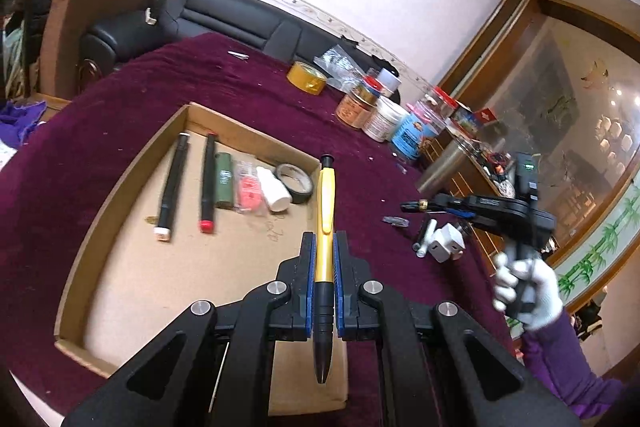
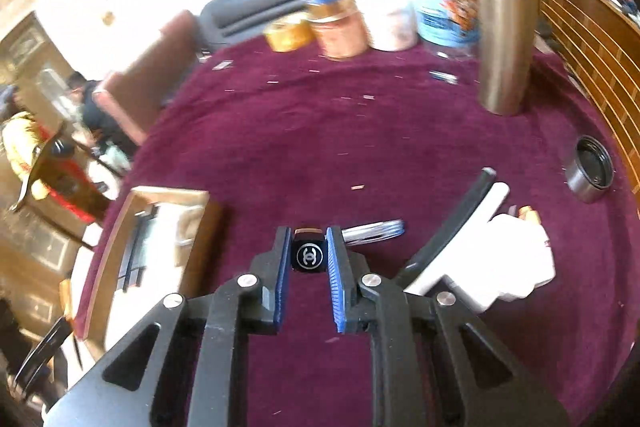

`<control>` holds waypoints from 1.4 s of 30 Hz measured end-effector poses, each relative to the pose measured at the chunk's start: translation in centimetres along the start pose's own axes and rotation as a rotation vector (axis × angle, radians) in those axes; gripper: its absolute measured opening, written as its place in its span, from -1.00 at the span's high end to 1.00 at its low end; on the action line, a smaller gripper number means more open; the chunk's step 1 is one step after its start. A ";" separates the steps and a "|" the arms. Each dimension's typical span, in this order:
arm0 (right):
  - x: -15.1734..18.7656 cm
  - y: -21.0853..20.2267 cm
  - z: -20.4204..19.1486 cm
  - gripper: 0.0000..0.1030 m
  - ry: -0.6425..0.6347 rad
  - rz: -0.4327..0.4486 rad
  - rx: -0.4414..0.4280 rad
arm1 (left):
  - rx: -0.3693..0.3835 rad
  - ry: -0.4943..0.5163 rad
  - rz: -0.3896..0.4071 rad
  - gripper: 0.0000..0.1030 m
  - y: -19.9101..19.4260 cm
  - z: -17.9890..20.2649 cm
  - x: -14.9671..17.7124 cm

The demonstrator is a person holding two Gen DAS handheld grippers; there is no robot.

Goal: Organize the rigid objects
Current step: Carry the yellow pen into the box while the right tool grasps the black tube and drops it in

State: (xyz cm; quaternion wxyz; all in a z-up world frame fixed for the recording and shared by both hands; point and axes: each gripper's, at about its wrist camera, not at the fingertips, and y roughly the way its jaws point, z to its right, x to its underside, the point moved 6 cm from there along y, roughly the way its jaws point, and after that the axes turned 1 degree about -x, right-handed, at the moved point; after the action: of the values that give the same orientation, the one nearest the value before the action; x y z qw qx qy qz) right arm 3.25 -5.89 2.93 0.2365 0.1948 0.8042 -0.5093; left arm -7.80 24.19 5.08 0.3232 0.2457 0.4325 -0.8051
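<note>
My left gripper (image 1: pixel 324 239) is shut on a yellow and black pen (image 1: pixel 326 211), held above the right side of a shallow cardboard tray (image 1: pixel 120 187). In the tray lie two black markers (image 1: pixel 172 183), a green lighter (image 1: pixel 224 185), a pink packet (image 1: pixel 249 193), a white bottle (image 1: pixel 274 193) and a tape roll (image 1: pixel 296 183). My right gripper (image 2: pixel 307 233) is shut on a small black lipstick tube (image 2: pixel 307 255) with a logo cap, held above the maroon cloth. It also shows in the left wrist view (image 1: pixel 416 206). The tray shows at the left of the right wrist view (image 2: pixel 120 227).
A white charger block (image 1: pixel 446 245), a white stick and a black stick (image 2: pixel 452 223) and a clear capped pen (image 2: pixel 372 231) lie on the cloth. Jars and tubs (image 1: pixel 376 111), a yellow tape roll (image 1: pixel 306 78), a steel flask (image 2: pixel 506 39) and its cap (image 2: pixel 590 169) stand behind.
</note>
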 end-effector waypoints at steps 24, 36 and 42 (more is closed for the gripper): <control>6.0 13.8 -19.8 0.68 -0.196 -0.430 -0.263 | -0.281 -0.115 -0.181 0.54 5.7 -10.2 -1.3; 7.2 14.4 -21.4 0.64 -0.331 -0.378 -0.149 | -0.275 -0.168 -0.006 0.04 -0.3 -8.7 -1.8; 6.7 9.3 -18.2 0.20 -0.318 -0.229 -0.131 | -0.262 -0.185 0.012 0.03 -0.6 -7.3 -1.1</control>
State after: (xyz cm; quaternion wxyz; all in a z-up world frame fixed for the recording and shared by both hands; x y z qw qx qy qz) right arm -0.34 14.97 -1.01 0.3133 0.0034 0.8051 -0.5036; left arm -6.63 31.02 2.41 0.3957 0.1288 0.5008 -0.7589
